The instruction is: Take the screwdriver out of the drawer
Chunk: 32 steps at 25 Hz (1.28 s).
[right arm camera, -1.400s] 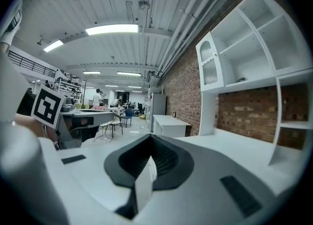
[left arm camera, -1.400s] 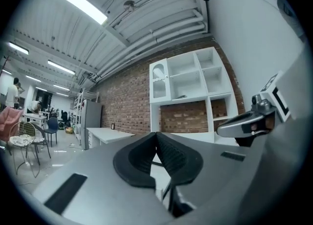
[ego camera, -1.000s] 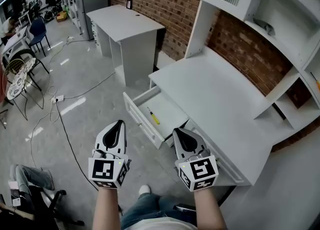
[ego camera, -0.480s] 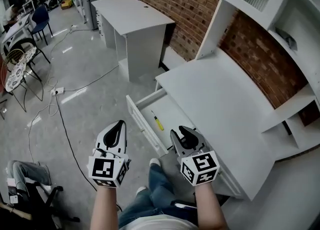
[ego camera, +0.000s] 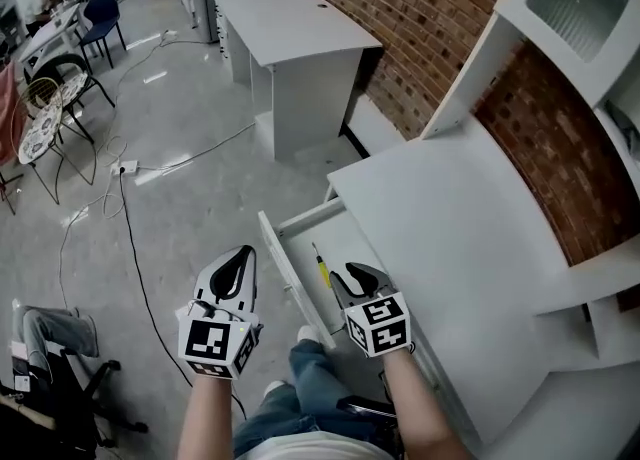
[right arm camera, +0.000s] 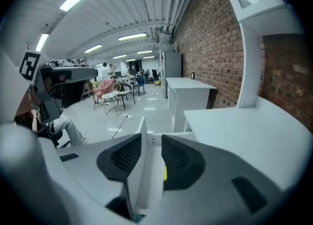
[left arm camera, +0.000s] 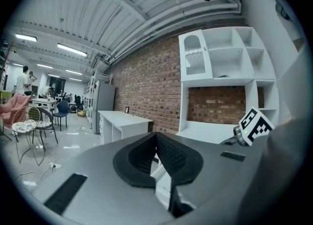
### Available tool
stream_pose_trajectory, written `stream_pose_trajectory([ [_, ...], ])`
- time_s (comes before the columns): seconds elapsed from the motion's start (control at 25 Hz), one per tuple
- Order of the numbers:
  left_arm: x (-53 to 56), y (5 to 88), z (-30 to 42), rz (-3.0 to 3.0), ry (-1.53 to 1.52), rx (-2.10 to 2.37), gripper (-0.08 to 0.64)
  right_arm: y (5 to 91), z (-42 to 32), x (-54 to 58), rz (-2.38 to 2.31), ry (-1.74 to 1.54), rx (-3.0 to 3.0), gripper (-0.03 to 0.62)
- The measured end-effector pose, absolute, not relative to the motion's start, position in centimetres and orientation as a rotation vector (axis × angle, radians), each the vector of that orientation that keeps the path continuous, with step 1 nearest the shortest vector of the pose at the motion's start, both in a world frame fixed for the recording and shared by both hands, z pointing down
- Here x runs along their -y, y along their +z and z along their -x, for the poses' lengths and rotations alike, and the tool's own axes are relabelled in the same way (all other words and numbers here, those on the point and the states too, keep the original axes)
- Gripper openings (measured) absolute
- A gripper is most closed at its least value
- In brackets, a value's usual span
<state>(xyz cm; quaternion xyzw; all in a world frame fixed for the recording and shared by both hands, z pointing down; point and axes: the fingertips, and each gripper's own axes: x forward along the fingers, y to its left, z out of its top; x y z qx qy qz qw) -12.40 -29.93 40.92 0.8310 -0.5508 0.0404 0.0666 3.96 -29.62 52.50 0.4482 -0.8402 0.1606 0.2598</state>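
The screwdriver point(ego camera: 322, 266), thin with a yellow handle, lies in the open white drawer point(ego camera: 337, 231) of the desk point(ego camera: 470, 238). My right gripper point(ego camera: 352, 281) hovers over the drawer's near end, just short of the handle. Its jaws are opening and nothing is between the pads. In the right gripper view the drawer's front wall point(right arm camera: 143, 126) runs between the jaws of my right gripper point(right arm camera: 151, 142), and a bit of the yellow screwdriver point(right arm camera: 165, 172) shows by the right pad. My left gripper point(ego camera: 232, 276) hangs shut over the floor, left of the drawer; the left gripper point(left arm camera: 156, 137) holds nothing.
A hutch with shelves point(ego camera: 580, 8) stands on the desk against the brick wall. A second white desk point(ego camera: 290, 18) is farther back. Chairs point(ego camera: 45, 118) and a cable point(ego camera: 130, 238) are on the floor at left. My leg and shoe point(ego camera: 305, 338) are beside the drawer front.
My right gripper has sunk forward over the drawer and its jaws have parted. The left gripper moved forward a little and stays shut. The drawer and screwdriver now appear closer.
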Motion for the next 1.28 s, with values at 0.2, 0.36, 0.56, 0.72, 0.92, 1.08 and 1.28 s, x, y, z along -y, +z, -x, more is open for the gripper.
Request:
stream_pose_trajectory([
  [0.2, 33.3, 44.6, 12.6, -2.424, 0.200, 1.668, 0.014, 60.7, -3.8, 33.5, -1.088, 0.510, 2.147, 0.125],
  [0.36, 35.5, 47.7, 12.8, -2.374, 0.251, 1.663, 0.014, 67.3, -4.1, 35.9, -1.039, 0.582, 2.055, 0.118],
  [0.56, 36.9, 51.6, 13.5, -2.297, 0.297, 1.664, 0.014, 75.3, -4.7, 36.5, -0.970, 0.693, 1.928, 0.118],
  [0.72, 37.5, 53.2, 13.6, -2.260, 0.322, 1.652, 0.014, 79.4, -4.8, 36.4, -0.917, 0.756, 1.854, 0.118],
  [0.92, 37.9, 55.1, 12.8, -2.240, 0.338, 1.621, 0.014, 82.8, -4.9, 36.9, -0.884, 0.751, 1.785, 0.118],
  [1.08, 37.9, 55.8, 12.7, -2.228, 0.352, 1.622, 0.014, 83.0, -5.0, 37.6, -0.872, 0.706, 1.795, 0.085],
  [1.28, 37.7, 54.8, 12.0, -2.246, 0.354, 1.612, 0.014, 82.1, -5.2, 37.4, -0.878, 0.727, 1.803, 0.075],
])
